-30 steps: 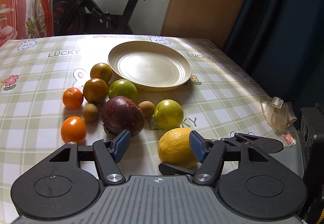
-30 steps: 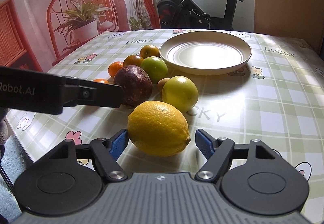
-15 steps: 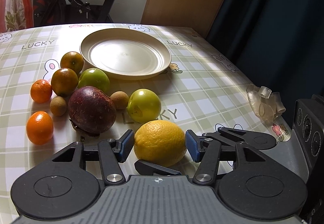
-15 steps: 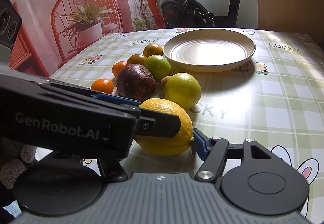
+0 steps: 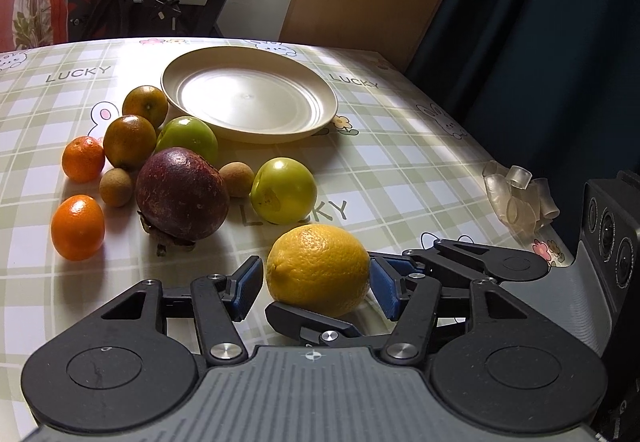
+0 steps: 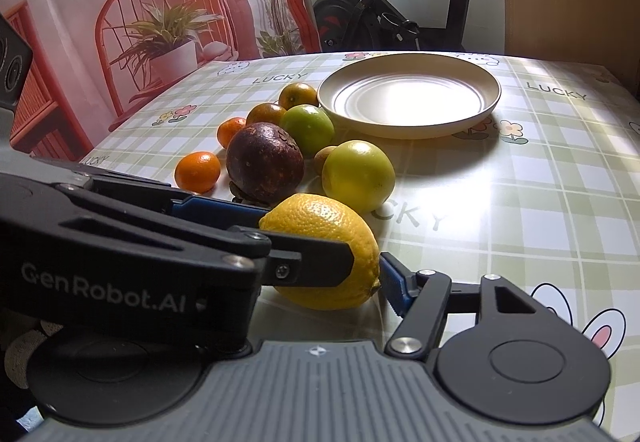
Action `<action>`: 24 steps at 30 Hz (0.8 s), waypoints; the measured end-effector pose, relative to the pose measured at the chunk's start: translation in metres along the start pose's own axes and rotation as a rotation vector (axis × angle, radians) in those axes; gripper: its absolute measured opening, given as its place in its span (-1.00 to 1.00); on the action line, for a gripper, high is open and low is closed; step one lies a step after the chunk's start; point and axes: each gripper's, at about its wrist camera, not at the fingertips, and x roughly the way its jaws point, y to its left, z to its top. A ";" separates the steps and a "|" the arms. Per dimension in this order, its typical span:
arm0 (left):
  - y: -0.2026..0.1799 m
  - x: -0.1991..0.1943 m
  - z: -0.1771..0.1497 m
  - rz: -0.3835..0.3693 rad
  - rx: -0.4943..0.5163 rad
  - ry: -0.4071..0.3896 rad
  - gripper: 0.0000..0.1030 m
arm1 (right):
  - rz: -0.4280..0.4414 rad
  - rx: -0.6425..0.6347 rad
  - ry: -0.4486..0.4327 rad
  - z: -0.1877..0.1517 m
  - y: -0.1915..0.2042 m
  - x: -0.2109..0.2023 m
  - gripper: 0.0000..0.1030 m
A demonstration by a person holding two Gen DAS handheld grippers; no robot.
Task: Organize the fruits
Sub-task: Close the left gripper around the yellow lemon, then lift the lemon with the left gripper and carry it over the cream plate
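A yellow lemon (image 5: 318,269) lies on the checked tablecloth between the blue pads of both grippers. My left gripper (image 5: 316,286) straddles it with a small gap at each pad. My right gripper (image 6: 320,274) comes in from the other side; its right pad (image 6: 394,282) sits at the lemon's tip, and its left finger is hidden behind the left gripper's arm (image 6: 168,238). The lemon also shows in the right wrist view (image 6: 332,238). A cream plate (image 5: 248,98) stands empty beyond the fruit.
A dark purple fruit (image 5: 182,194), two green fruits (image 5: 284,190) (image 5: 188,140), several oranges (image 5: 78,228) and two small brown fruits (image 5: 236,180) lie left of the plate. Clear plastic caps (image 5: 520,198) lie near the table's right edge. An exercise bike stands behind.
The left gripper has swung right from beside the purple fruit and now brackets the lemon, crossing over the right gripper's left finger. The lemon has stayed on the table.
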 end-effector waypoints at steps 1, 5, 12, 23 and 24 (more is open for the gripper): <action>-0.001 -0.001 -0.001 -0.003 0.000 -0.002 0.18 | -0.004 0.000 0.003 0.000 0.001 0.000 0.32; -0.001 -0.002 -0.003 -0.006 0.005 -0.004 0.15 | -0.013 -0.001 0.010 -0.001 0.002 -0.002 0.32; -0.006 -0.008 -0.001 0.007 0.027 -0.020 0.02 | -0.010 0.011 0.024 0.001 0.003 -0.004 0.26; -0.013 -0.033 0.028 -0.006 0.086 -0.099 0.02 | -0.028 -0.001 -0.049 0.018 0.005 -0.022 0.26; -0.013 -0.037 0.035 -0.007 0.091 -0.110 0.01 | -0.028 -0.006 -0.055 0.022 0.006 -0.024 0.26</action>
